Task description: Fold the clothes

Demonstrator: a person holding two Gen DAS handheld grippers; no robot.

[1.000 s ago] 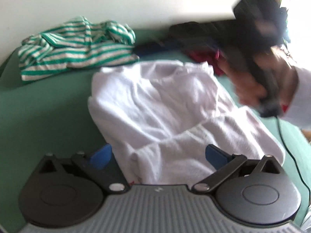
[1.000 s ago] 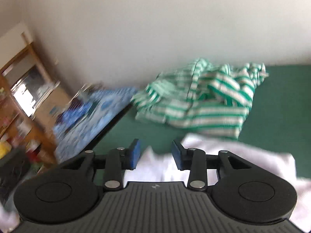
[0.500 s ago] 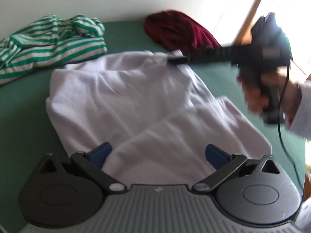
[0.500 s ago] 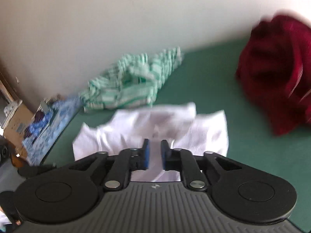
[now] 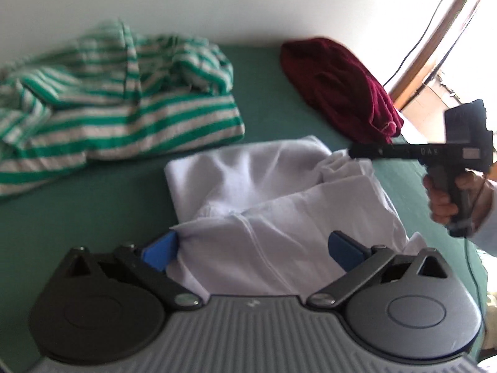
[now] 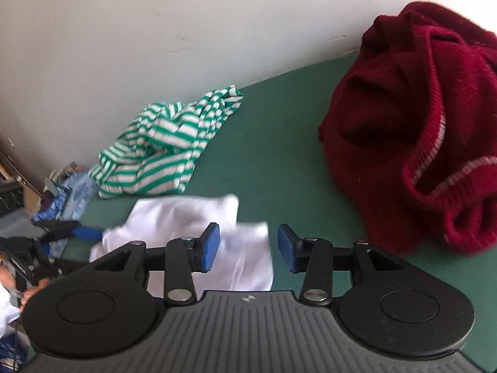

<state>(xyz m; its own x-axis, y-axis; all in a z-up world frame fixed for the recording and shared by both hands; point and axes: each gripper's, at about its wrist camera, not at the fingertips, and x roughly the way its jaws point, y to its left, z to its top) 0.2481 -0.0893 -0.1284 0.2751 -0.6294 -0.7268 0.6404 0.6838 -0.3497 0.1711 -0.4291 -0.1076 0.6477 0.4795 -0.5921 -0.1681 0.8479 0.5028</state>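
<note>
White cotton garment (image 5: 279, 192) lies partly folded at centre frame. Striped green-and-white top (image 5: 108, 105) and crumpled maroon knit sweater (image 6: 413, 130) lie unfolded. Left tool (image 5: 251, 248) and right tool (image 6: 248, 247) both spread, empty.

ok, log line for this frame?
left tongs: open, astride white garment | right tongs: open, empty | striped top, red sweater: unfolded
</note>
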